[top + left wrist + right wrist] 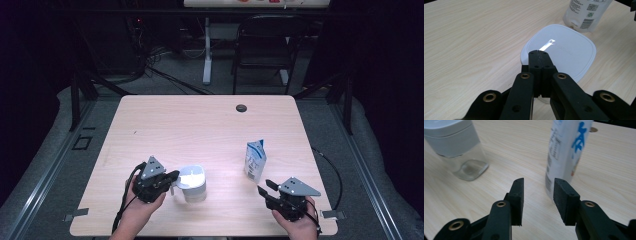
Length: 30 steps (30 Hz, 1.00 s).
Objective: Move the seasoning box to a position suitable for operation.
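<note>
A clear jar [193,186] with a white lid [569,47] stands near the table's front, left of centre. My left gripper [175,176] reaches it from the left. Its jaws are pressed together, with the tips [539,53] over the lid's near edge; nothing shows between them. A white and blue carton [255,161] stands upright to the right of the jar, and its foot [586,12] shows beyond the lid. My right gripper [263,186] sits just in front of the carton [566,150], open [539,182], with nothing between its pads. The jar [461,147] is off to that gripper's left.
The wooden table [200,125] has a dark cable hole [241,108] near its far edge. A black folding chair [265,45] and a desk leg [207,50] stand on the floor beyond. Cables trail from both grippers over the front edge.
</note>
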Available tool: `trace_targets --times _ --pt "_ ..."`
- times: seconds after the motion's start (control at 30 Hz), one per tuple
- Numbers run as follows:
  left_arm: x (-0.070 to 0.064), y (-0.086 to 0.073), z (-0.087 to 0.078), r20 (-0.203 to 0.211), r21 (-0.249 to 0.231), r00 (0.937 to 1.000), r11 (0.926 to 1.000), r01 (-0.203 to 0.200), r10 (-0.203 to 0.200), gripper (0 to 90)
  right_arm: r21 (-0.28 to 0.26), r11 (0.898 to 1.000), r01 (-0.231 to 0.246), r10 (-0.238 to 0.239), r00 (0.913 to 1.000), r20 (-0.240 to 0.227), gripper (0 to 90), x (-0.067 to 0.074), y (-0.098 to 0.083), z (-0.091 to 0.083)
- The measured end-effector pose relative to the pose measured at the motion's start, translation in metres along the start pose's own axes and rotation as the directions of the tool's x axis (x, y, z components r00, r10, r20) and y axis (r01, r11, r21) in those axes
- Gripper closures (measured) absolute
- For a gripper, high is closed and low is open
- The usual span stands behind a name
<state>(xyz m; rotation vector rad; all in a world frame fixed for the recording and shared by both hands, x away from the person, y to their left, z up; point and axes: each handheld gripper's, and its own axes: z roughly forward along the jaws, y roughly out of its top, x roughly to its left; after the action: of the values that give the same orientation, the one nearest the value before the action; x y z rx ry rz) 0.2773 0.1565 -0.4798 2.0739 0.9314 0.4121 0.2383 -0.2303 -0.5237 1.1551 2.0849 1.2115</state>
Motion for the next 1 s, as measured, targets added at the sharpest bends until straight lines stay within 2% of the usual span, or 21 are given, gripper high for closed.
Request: trace_targets --times 0.1,0.23,0.47,0.67,1.0 --pt "0.0 0.0 0.0 0.002 0.0 1.0 1.0 0.002 -0.002 90.0 0.003 1.0 0.018 -0.018 0.9997 -0.018 61.3 0.008 0.008 0.001" --pt "0.001 -0.001 0.001 -0.001 -0.014 1.0 0.9999 0.004 -0.004 90.0 -0.015 1.0 0.003 -0.004 0.999 -0.045 58.7 0.016 0.016 0.007" --pt "0.001 -0.002 0.0 0.003 -0.012 1.0 0.9999 0.007 -0.007 90.0 0.006 0.999 0.041 -0.041 0.9962 -0.078 59.1 0.028 0.029 0.022" --pt "0.001 -0.002 0.0 0.002 -0.01 1.0 0.9999 0.009 -0.009 90.0 0.026 0.999 0.039 -0.036 0.9944 -0.1 56.6 0.035 0.039 0.034" --pt "0.002 -0.002 0.0 0.008 -0.018 0.9998 0.9997 0.018 -0.017 90.0 0.044 0.996 0.081 -0.074 0.9881 -0.135 54.5 0.052 0.053 0.055"
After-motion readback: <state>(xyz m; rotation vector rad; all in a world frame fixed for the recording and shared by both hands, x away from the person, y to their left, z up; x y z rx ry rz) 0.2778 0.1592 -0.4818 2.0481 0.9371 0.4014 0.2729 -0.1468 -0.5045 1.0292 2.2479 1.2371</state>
